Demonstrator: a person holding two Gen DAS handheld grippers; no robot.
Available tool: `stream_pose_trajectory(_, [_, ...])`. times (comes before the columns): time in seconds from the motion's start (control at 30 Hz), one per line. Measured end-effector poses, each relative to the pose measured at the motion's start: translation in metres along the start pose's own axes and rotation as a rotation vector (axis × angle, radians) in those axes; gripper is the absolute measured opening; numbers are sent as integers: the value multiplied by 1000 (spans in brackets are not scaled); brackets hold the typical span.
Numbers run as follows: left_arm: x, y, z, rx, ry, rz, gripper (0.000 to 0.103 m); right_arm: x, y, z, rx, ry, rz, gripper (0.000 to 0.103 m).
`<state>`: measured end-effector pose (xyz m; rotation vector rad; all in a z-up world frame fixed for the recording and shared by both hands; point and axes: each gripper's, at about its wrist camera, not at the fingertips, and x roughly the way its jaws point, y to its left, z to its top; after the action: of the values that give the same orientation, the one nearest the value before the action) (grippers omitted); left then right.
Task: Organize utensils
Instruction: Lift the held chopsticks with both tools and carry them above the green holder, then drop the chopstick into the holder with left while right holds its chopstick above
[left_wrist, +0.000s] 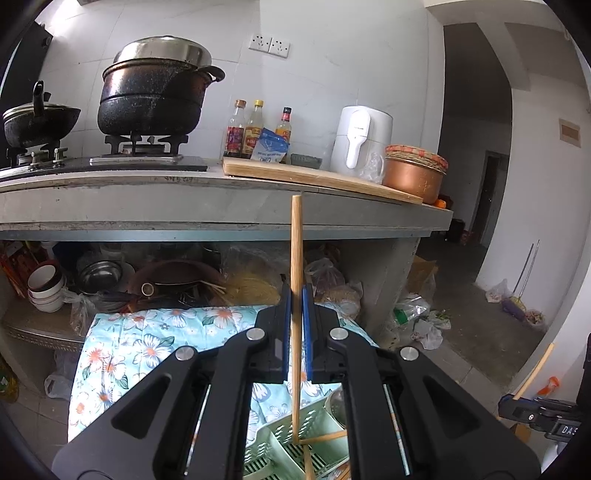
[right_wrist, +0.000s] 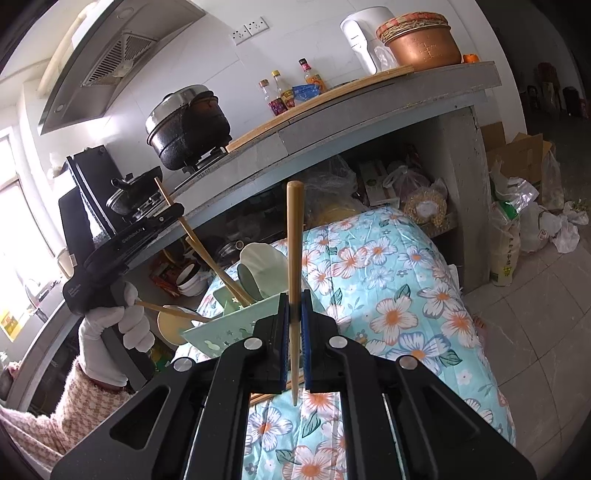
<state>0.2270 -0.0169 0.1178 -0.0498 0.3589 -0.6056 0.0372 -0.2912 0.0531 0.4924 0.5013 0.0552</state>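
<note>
My left gripper (left_wrist: 296, 295) is shut on a wooden chopstick (left_wrist: 296, 266) that stands upright, its lower tip down inside the pale green utensil caddy (left_wrist: 280, 439). The right wrist view shows this gripper (right_wrist: 173, 210) above the caddy (right_wrist: 236, 325), a white-gloved hand (right_wrist: 110, 332) holding it. My right gripper (right_wrist: 295, 301) is shut on a second chopstick (right_wrist: 294, 251), also upright, over the floral cloth (right_wrist: 388, 288). In the caddy stand a pale green ladle (right_wrist: 260, 262) and more chopsticks; a wooden spoon (right_wrist: 173, 321) leans out at its left.
A grey counter (left_wrist: 184, 199) carries a gas stove with a black pot (left_wrist: 155, 99), sauce bottles (left_wrist: 255, 129), a cutting board (left_wrist: 317, 177), a white appliance (left_wrist: 360, 136) and a copper pot (left_wrist: 413, 173). Bowls and bags fill the shelf below. Plastic bags (right_wrist: 535, 221) lie on the tiled floor.
</note>
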Motion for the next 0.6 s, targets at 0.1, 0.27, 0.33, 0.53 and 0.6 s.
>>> stream_pose_trajectory(0.1, [-2,1,-1,-2,2,-2,12,0,1,1,-4,-4,0,6])
stream_pose_trajectory(0.27, [-13,3,-1,-5,-17,-2,22,-4,5,2,-20,-18,4,6])
stream_pose_trajectory(0.33, [-17,3,-1,-4,-26,-4,25,-8,8,5,-33,-29,17,6])
stream_pose_trajectory(0.53, [-40,6,-3,-2,-57,-9,40,-27,27,22,-88,-77,97,6])
stream_pose_trajectory(0.6, [-50,8,-6,3,-64,-18,46,-34,34,30,-106,-95,126,6])
